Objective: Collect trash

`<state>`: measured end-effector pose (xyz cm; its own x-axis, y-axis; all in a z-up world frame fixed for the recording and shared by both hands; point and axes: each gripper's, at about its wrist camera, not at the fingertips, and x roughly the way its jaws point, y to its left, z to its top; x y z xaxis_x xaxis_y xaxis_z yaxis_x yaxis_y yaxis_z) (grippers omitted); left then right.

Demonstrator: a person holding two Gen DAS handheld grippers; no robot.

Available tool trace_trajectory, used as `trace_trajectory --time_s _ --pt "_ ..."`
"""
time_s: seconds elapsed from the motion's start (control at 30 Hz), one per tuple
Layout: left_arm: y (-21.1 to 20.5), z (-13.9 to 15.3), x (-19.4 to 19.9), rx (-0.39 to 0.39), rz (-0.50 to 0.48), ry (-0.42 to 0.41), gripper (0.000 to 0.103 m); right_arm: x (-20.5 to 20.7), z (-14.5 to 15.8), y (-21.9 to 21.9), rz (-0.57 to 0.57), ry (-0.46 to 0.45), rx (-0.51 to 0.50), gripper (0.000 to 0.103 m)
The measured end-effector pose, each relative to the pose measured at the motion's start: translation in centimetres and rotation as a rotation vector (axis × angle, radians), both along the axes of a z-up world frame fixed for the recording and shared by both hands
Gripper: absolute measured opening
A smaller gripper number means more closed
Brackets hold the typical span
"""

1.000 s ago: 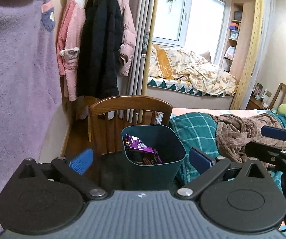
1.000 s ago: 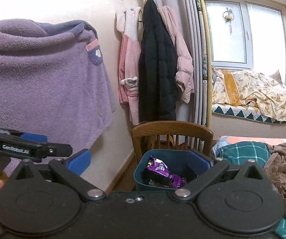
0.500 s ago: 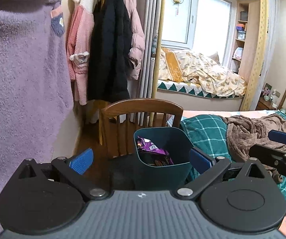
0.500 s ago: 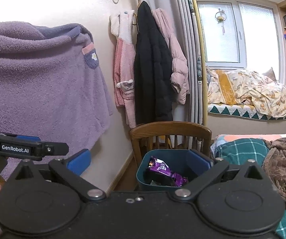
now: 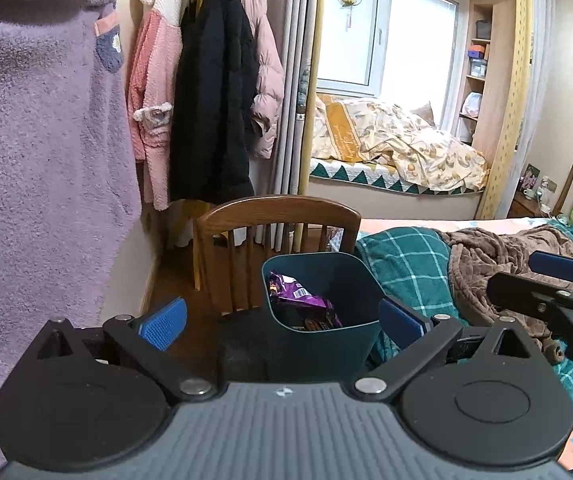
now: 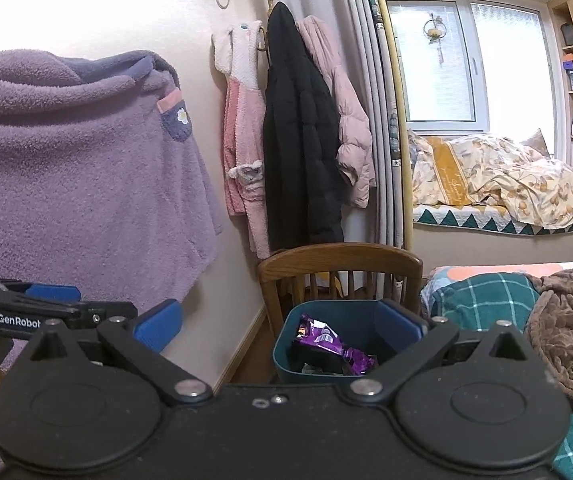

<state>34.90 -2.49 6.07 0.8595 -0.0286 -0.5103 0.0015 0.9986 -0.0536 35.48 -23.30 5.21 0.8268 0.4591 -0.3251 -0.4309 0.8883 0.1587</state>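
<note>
A dark teal trash bin (image 5: 360, 284) (image 6: 286, 344) stands on the seat of a wooden chair (image 5: 282, 212) (image 6: 340, 256). Inside it lies a purple snack wrapper (image 5: 300, 302) (image 6: 332, 344) on top of other scraps. My left gripper (image 5: 282, 322) is open and empty, with the bin ahead between its blue pads. My right gripper (image 6: 278, 324) is also open and empty, facing the bin from slightly further left. Each gripper shows at the edge of the other's view, the right gripper at the right edge (image 5: 554, 284) and the left gripper at the left edge (image 6: 50, 304).
A purple fleece robe (image 5: 38, 152) (image 6: 78, 176) hangs close on the left. Pink and black coats (image 5: 214, 92) (image 6: 302, 128) hang on the wall behind the chair. A bed with a teal checked blanket (image 5: 410, 260) and a brown throw (image 5: 494, 256) lies to the right.
Both grippers have drawn back and risen a little, so the chair and bin sit lower and smaller in view. Both jaws stay open and empty.
</note>
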Motion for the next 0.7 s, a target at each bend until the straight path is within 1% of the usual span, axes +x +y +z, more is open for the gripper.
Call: trace_trajectory --time_s 0.33,0.7 --pt "-0.4 0.4 -0.2 -0.004 -0.022 -0.015 0.103 0.5 -0.1 0.8 0.002 -0.005 -0.008 0.103" --pt "-0.6 0.0 0.1 -0.024 -0.03 0.003 0.103 0.8 -0.2 1.1 0.005 -0.004 -0.002 0.103"
